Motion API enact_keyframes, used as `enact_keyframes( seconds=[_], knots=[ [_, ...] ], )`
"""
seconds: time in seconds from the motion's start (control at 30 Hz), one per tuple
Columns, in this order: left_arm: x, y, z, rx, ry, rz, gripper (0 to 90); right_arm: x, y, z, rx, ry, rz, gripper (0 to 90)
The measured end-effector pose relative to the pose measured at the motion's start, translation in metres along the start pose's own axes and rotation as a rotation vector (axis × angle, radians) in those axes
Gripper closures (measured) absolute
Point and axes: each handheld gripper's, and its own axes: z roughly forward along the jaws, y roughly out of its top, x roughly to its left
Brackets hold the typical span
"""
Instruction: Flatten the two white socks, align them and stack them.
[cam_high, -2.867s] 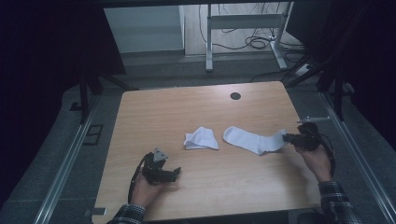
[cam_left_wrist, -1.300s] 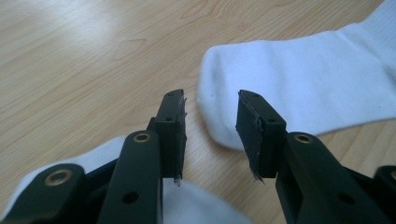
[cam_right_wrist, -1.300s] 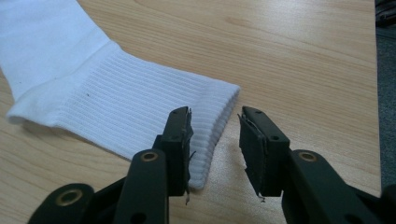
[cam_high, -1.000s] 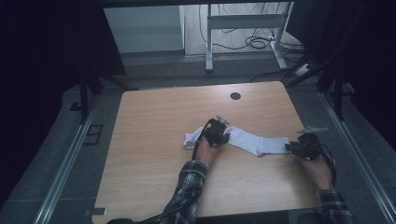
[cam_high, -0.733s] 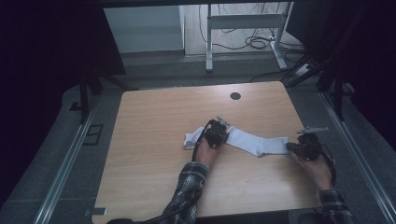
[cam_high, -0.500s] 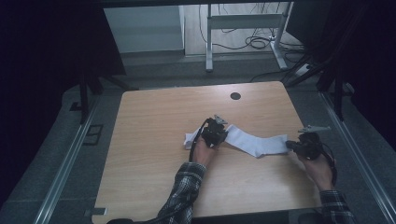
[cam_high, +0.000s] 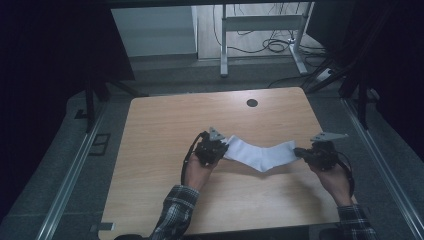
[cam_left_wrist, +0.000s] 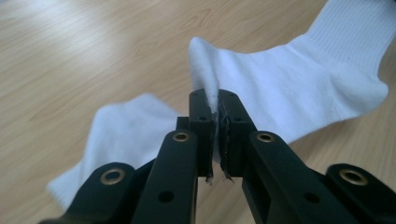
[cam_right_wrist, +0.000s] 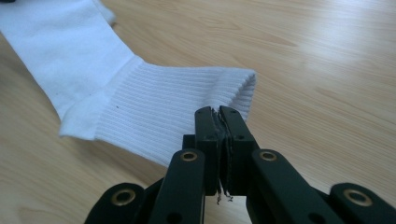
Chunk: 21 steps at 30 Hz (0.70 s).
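Currently, from the high view, you hold one white sock (cam_high: 261, 155) stretched between both grippers above the wooden table (cam_high: 160, 135). Your left gripper (cam_high: 220, 149) sits at the sock's 9 o'clock end, toe side, and your right gripper (cam_high: 300, 153) at its 3 o'clock end, cuff side. The sock sags in the middle, its heel bend lowest, near the table's centre. A dark round hole (cam_high: 252, 103) lies in the tabletop at 12 o'clock from the sock, well apart from it.

Left gripper view: your left gripper (cam_left_wrist: 215, 100) has its jaws pressed together on a pinched fold of the sock's (cam_left_wrist: 299, 79) toe end; the jaws have just been closing, with that fabric between them. The rest of the sock runs off toward 2 o'clock. A second white sock (cam_left_wrist: 116, 135) lies flat on the table (cam_left_wrist: 84, 51) at 9 o'clock of the jaws, partly hidden behind them.

Right gripper view: your right gripper (cam_right_wrist: 218, 114) is clamped on the ribbed cuff edge of the sock (cam_right_wrist: 140, 102); its jaws have likewise just been closing on that cuff. The sock's body stretches away toward 10 o'clock over the table (cam_right_wrist: 327, 60).
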Motion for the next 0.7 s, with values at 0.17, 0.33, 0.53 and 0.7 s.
enact_keyframes(
  seconds=[0.17, 0.33, 0.53, 0.7],
  knots=[
    [0.004, -0.022, -0.025, 0.007, 0.017, -0.007, 85.0, 0.019, 0.005, 0.007, 0.006, 0.057, -0.029, 85.8],
    [0.008, -0.054, -0.045, 0.017, 0.044, -0.042, 85.0, 0.044, 0.008, 0.020, 0.029, 0.134, -0.060, 85.8],
    [0.008, -0.089, -0.052, 0.058, 0.058, -0.064, 84.6, 0.067, 0.004, 0.039, 0.096, 0.139, -0.136, 85.6],
    [0.005, -0.111, -0.040, 0.122, 0.039, -0.079, 84.1, 0.066, -0.007, 0.058, 0.160, 0.149, -0.151, 85.0]
  ],
)
